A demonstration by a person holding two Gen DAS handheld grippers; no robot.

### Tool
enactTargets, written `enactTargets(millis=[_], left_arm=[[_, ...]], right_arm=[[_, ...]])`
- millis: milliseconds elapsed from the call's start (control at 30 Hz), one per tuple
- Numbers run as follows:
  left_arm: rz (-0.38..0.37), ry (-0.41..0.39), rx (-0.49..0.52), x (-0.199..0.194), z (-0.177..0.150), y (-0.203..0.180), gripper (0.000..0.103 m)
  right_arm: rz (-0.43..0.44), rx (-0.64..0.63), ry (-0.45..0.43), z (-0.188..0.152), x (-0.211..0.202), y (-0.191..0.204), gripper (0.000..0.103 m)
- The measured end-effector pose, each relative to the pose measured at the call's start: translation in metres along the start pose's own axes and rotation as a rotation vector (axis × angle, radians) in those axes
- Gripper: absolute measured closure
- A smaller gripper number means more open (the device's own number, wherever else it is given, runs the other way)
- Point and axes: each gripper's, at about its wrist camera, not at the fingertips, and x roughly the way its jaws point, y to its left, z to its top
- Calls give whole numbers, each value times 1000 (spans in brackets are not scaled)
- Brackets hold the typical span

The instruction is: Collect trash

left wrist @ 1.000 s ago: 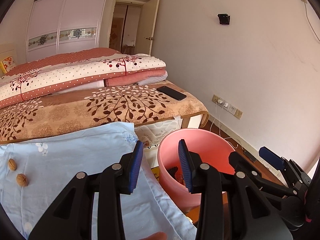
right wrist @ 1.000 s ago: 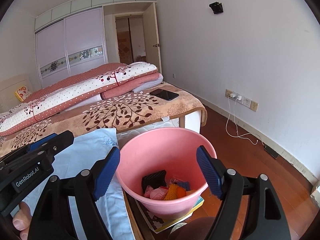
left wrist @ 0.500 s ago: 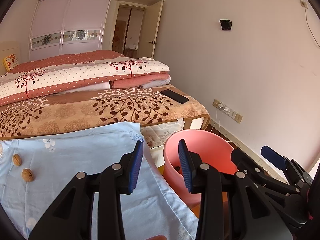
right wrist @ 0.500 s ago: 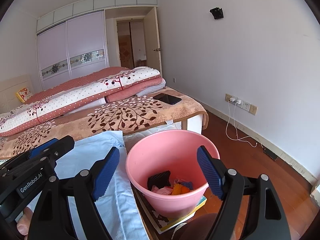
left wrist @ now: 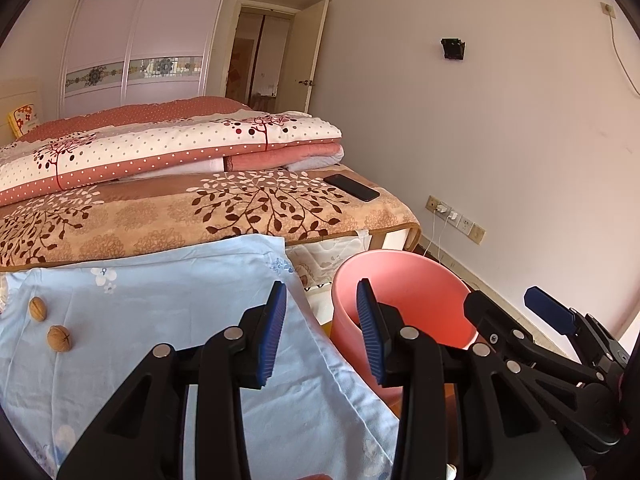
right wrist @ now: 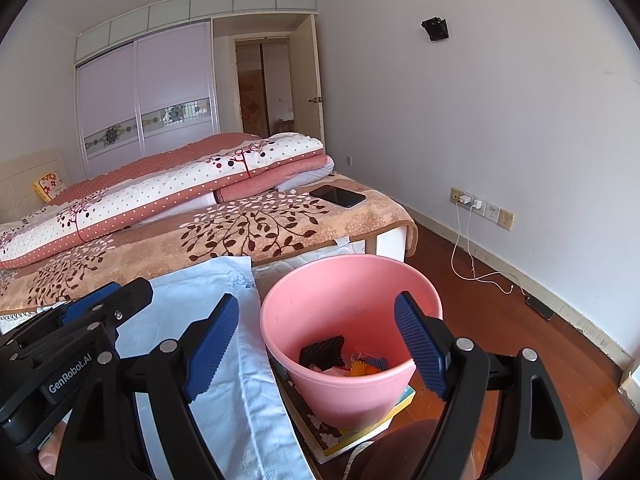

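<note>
A pink bucket (right wrist: 352, 320) stands beside the table, with a black piece, orange and pink scraps (right wrist: 344, 360) inside. It also shows in the left wrist view (left wrist: 404, 300). My right gripper (right wrist: 320, 344) is wide open and empty, its jaws on either side of the bucket's mouth. My left gripper (left wrist: 322, 330) is open and empty above the edge of a light blue cloth (left wrist: 160, 320). Two walnuts (left wrist: 59, 337) (left wrist: 38, 308) lie on the cloth at the far left.
A bed with a leaf-patterned blanket (left wrist: 200, 216) and folded quilt (left wrist: 160, 152) stands behind. A black phone (left wrist: 351, 187) lies on its corner. Books (right wrist: 360, 424) sit under the bucket. A charger cable (right wrist: 472, 256) trails over the wooden floor by the right wall.
Both grippers have risen and drawn back a little, so the bucket and the walnuts sit lower and further away in view. Both stay open and empty.
</note>
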Motion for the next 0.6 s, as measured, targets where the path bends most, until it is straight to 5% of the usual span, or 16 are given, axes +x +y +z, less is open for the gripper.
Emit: enactTargets(millis=[600], left_arm=[[0,0,1,0,0,0,66]], right_arm=[[5,0,2,-2,-6,0,24]])
